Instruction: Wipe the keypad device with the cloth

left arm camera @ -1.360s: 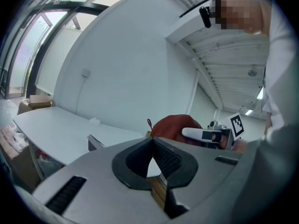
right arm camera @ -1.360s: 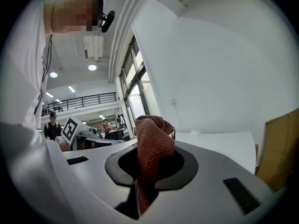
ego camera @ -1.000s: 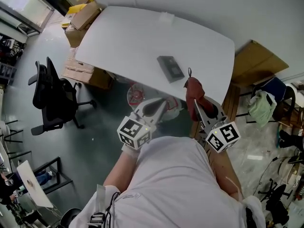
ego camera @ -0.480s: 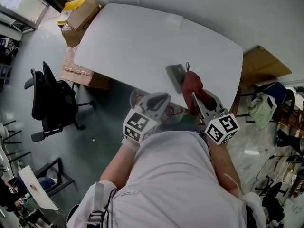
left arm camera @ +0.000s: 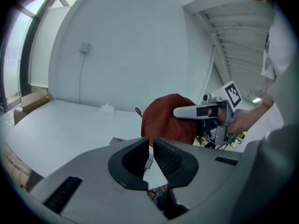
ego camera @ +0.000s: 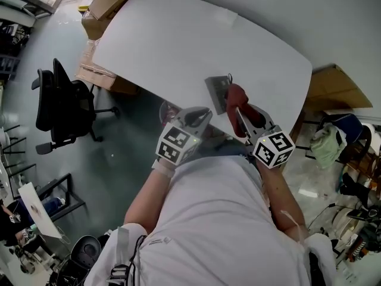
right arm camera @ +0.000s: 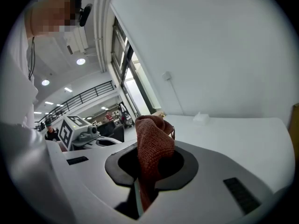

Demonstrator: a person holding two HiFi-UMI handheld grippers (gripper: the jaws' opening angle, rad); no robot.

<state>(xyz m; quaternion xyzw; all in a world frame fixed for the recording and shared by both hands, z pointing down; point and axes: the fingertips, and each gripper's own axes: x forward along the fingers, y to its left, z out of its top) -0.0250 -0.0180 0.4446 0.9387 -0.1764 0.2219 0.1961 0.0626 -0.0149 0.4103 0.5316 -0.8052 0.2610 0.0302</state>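
Pinches the rust-red cloth (right arm camera: pixel 153 134) in the right gripper (right arm camera: pixel 148 158), jaws clamped on its lower folds, bunched top standing up past the tips. In the head view, sets that cloth (ego camera: pixel 237 94) against the right side of the keypad device (ego camera: pixel 216 92), overlapping the device's right edge; cannot tell there whether fabric presses on the device or hangs just above it. Points the right gripper (ego camera: pixel 239 109) at the keypad device from its near right, marker cube (ego camera: pixel 274 148) at the gripper's near end. Finds the keypad device itself as a flat dark grey slab lying on the white table (ego camera: pixel 178 46), slightly askew, close to the table edge on the person's side. Holds the left gripper (ego camera: pixel 198 115) to the near left of the keypad device, apart from it and out past that same table edge. Shows, in the left gripper view, the left gripper (left arm camera: pixel 150 146) with jaws drawn almost together, only a thin slit between the pads, nothing gripped. Looks from there onto the cloth (left arm camera: pixel 164 118) as a red dome with a small loop at its left, the right gripper (left arm camera: pixel 187 112) reaching across its right side. Leaves a small white block (ego camera: pixel 229 18) well beyond the keypad device, on the table's far side.
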